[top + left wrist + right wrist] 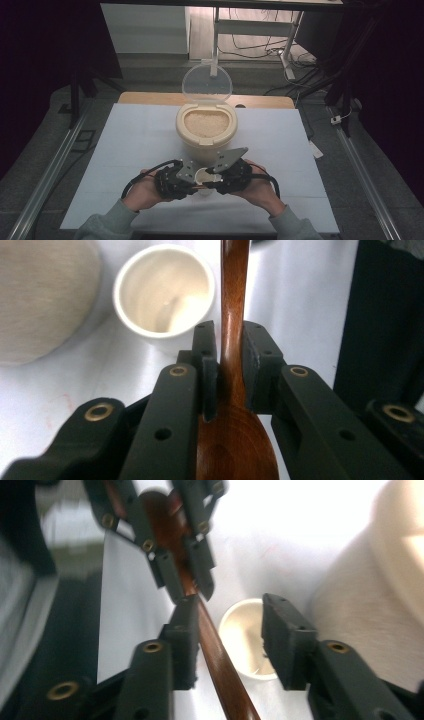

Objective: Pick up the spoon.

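1. The left tongs (231, 347) are clamped on a brown wooden spoon (234, 315); in the left gripper view the two black pads press the spoon's neck from both sides, just above the bowl.
2. The spoon's bowl lies low between the arms of those tongs, toward the camera, and its handle runs straight up and away past the pad tips.
3. The right tongs (232, 630) stand apart, with a clear gap between the pads. The spoon handle (215, 650) passes through that gap close against one pad, while the other pad is well clear of it, so nothing is gripped there.
4. In the right gripper view the left tongs (187, 587) appear farther off, holding the same spoon at the far end of its handle.
5. A small white cup (165, 290) stands upright on the white tabletop (135, 140), just beside the spoon handle. It seems empty, though the glare inside it makes that hard to judge.
6. In the high view both hands meet at the near middle of the tabletop, the left hand (145, 192) and the right hand (260, 187) facing each other with the cup (204, 176) between the tongs.
7. Just behind the cup stands a cream-coloured round container (206, 127) filled with rice, its clear lid (207, 84) tipped up and back.
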`<move>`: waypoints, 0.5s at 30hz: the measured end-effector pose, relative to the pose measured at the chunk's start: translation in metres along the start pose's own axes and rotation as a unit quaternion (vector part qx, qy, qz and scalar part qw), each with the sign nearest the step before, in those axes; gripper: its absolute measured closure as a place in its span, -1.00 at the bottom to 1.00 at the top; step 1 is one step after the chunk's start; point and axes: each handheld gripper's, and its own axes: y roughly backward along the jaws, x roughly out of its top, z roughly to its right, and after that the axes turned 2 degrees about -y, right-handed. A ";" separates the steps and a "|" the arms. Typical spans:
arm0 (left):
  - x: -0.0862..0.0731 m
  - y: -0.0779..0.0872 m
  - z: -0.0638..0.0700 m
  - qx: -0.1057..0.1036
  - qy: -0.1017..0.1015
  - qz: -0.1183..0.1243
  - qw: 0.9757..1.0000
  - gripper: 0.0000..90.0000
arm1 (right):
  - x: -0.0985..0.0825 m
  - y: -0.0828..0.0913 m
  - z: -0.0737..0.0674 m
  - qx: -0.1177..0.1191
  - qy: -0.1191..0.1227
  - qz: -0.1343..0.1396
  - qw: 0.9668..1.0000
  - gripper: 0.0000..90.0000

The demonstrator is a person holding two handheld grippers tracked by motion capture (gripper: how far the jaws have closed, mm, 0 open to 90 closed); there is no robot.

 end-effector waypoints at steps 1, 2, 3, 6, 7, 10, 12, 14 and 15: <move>-0.001 0.001 -0.001 0.004 0.004 0.005 1.000 0.71 | -0.001 0.004 0.002 -0.005 -0.012 0.014 1.000 0.27; -0.002 0.002 -0.001 0.009 0.006 0.008 1.000 0.71 | -0.003 0.008 0.004 -0.014 -0.023 0.024 0.999 0.25; -0.002 0.003 -0.002 0.014 0.010 0.012 1.000 0.71 | -0.005 0.012 0.005 -0.022 -0.034 0.036 0.999 0.22; -0.004 0.005 -0.004 0.026 0.016 0.023 0.999 0.72 | -0.010 0.020 0.007 -0.043 -0.058 0.057 0.996 0.17; -0.005 0.006 -0.004 0.030 0.019 0.028 0.999 0.72 | -0.016 0.027 0.009 -0.060 -0.076 0.070 0.993 0.09; -0.006 0.008 -0.005 0.044 0.026 0.039 0.998 0.72 | -0.022 0.032 0.011 -0.081 -0.094 0.081 0.989 0.06; -0.006 0.009 -0.006 0.051 0.029 0.046 0.997 0.72 | -0.027 0.036 0.014 -0.089 -0.114 0.097 0.985 -0.01; -0.007 0.010 -0.006 0.059 0.032 0.053 0.996 0.72 | -0.032 0.039 0.016 -0.097 -0.133 0.108 0.980 -0.04; -0.008 0.011 -0.007 0.062 0.034 0.057 0.996 0.72 | -0.035 0.041 0.016 -0.097 -0.143 0.116 0.978 -0.07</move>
